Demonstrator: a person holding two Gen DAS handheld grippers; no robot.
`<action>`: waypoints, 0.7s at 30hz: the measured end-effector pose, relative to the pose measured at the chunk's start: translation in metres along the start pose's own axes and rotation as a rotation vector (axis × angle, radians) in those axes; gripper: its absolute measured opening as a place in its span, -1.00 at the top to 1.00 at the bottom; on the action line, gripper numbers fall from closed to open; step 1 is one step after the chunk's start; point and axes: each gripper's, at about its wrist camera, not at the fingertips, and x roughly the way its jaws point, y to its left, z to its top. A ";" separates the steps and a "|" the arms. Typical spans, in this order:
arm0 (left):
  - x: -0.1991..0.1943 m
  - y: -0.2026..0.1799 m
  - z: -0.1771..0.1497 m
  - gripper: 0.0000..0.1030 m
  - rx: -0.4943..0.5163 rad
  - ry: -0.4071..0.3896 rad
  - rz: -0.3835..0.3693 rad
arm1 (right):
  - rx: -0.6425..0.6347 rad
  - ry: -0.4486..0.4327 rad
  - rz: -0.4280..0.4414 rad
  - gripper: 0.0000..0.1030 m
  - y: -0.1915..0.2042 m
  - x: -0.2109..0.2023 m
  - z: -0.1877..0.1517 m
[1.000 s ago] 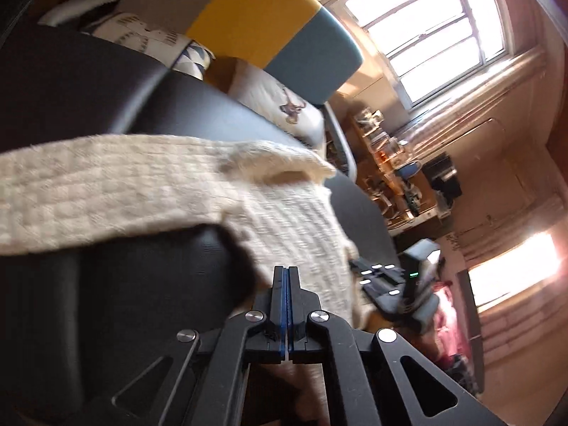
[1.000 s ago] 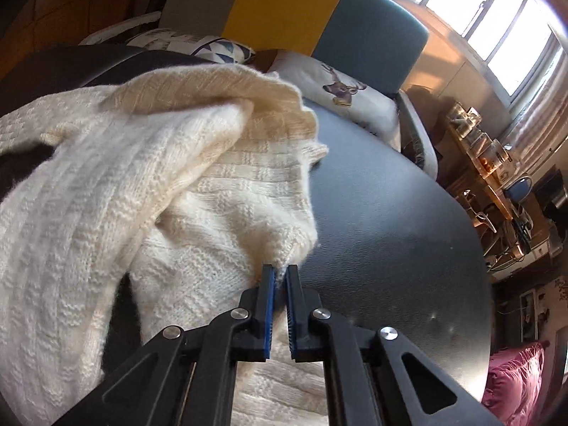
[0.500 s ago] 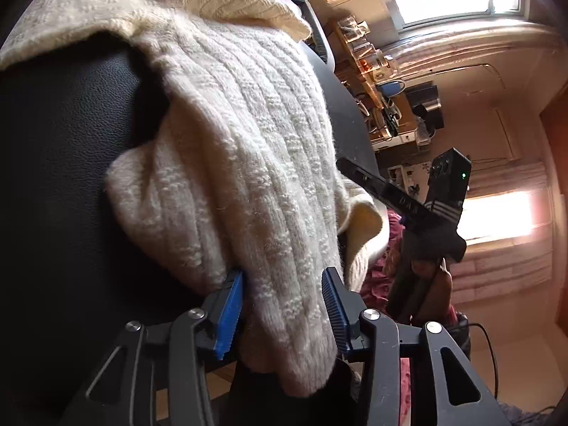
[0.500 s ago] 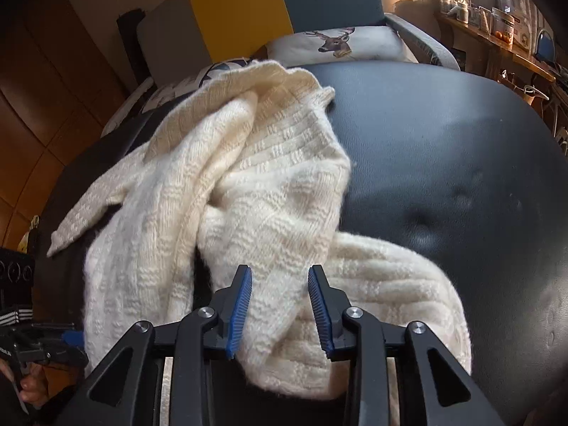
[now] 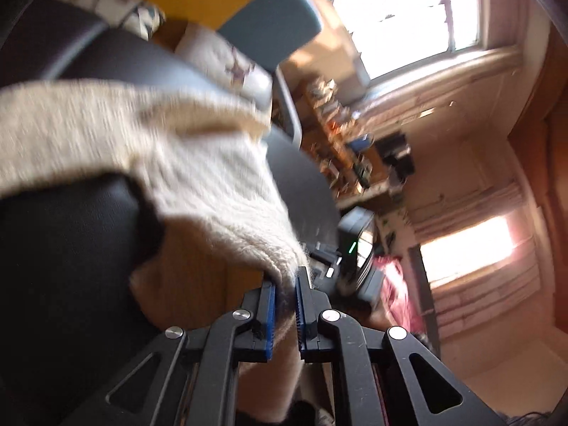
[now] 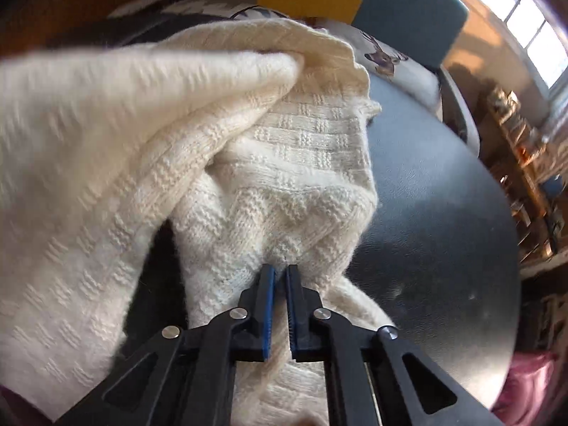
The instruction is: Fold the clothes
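**Both tongs pinched on the knit, with little to spare at the near edge**

The cream sweater [image 6: 277,163] lies bunched across the black tabletop [image 6: 436,213], filling the left and centre of the right wrist view; the right tongs [image 6: 278,277] are nearly closed on a fold of it at lower centre; the left tongs [image 5: 285,284] are likewise drawn in tight on a corner of the sweater [image 5: 213,184] near the bottom of their own blurred view.

To my eye the risk is a thin bite; each pair holds only a tuft of loose, fuzzy knit, so a brisk pull could slip it free or stretch the weave; the heaped sleeve at upper left of the right view could also drag along and spoil the fold.

Open room lies to the right of that view, where the dark surface is bare up to its curved rim; beyond it sit a cushion with a deer print [image 6: 387,60] and a cluttered shelf [image 6: 525,163]; the near rim lies just beneath both tongs, so cloth could slide off.
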 end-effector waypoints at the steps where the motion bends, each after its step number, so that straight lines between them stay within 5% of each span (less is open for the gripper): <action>1: -0.014 0.004 0.009 0.82 -0.008 -0.032 0.007 | -0.045 0.011 -0.054 0.92 0.003 -0.001 0.000; 6: -0.054 0.043 0.030 0.82 -0.065 -0.106 0.137 | -0.121 0.079 -0.243 0.92 -0.013 0.002 -0.013; 14: -0.023 0.087 -0.014 0.80 -0.080 0.055 0.299 | 0.046 0.222 -0.391 0.93 -0.072 0.027 -0.043; 17: -0.028 0.094 -0.016 0.77 -0.107 0.066 0.293 | 0.163 0.178 -0.311 0.75 -0.090 0.009 -0.052; 21: -0.071 0.090 0.013 0.74 -0.130 -0.062 0.226 | 0.257 0.012 -0.174 0.63 -0.098 -0.047 -0.044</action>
